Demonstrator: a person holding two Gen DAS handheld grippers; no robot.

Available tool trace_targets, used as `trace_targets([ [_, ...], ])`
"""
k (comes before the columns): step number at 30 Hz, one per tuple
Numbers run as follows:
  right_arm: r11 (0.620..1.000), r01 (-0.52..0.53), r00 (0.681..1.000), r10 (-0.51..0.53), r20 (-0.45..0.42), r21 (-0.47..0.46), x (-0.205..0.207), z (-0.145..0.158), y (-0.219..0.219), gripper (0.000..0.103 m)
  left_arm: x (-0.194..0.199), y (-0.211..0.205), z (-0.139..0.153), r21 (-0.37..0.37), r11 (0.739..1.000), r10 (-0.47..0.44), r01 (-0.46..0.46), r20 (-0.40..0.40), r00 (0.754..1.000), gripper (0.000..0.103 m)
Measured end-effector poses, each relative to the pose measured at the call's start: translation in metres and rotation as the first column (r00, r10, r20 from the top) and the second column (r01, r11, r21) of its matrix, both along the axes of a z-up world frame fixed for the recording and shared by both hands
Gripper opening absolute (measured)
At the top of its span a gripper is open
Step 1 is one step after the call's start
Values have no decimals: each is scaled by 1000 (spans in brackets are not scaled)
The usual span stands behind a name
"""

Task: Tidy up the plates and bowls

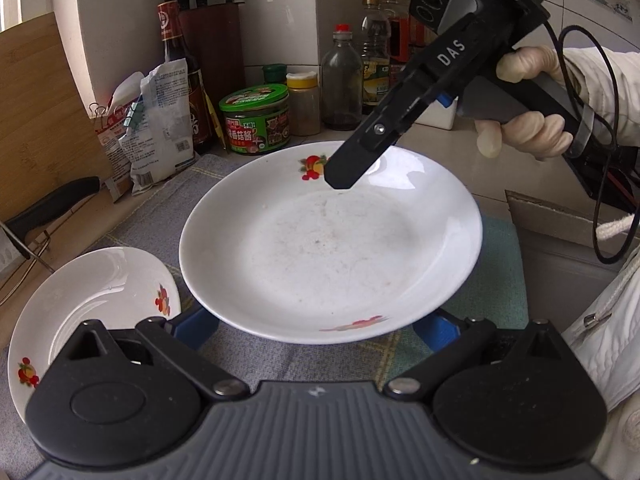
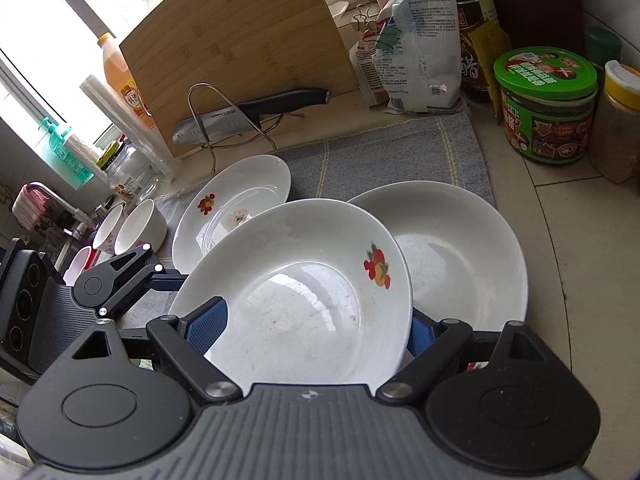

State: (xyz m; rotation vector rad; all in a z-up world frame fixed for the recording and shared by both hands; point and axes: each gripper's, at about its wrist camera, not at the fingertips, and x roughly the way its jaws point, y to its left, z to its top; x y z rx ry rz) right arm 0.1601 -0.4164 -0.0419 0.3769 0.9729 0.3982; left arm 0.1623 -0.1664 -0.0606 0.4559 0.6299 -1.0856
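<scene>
Right wrist view: right gripper (image 2: pixel 316 332) clamps tilted plate (image 2: pixel 296 292).

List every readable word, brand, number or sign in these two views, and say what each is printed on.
"DAS": white letters on the black body of the right gripper.
"SUPOR": on the blade of the knife resting in the wire rack.
Chinese print on the green-lidded jar, the clipped white bags, the dark sauce bottle and the orange bottle: too small or blurred to read reliably.
Nothing is printed on the plates, only fruit motifs.
</scene>
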Motion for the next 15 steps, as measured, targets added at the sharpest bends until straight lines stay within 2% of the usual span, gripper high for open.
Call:
trace_targets([
  [15,998,62,998,-62,-30,-4,6,-16,-30,93,17,-30,-12,10,999,-48,48,-25,999,102],
])
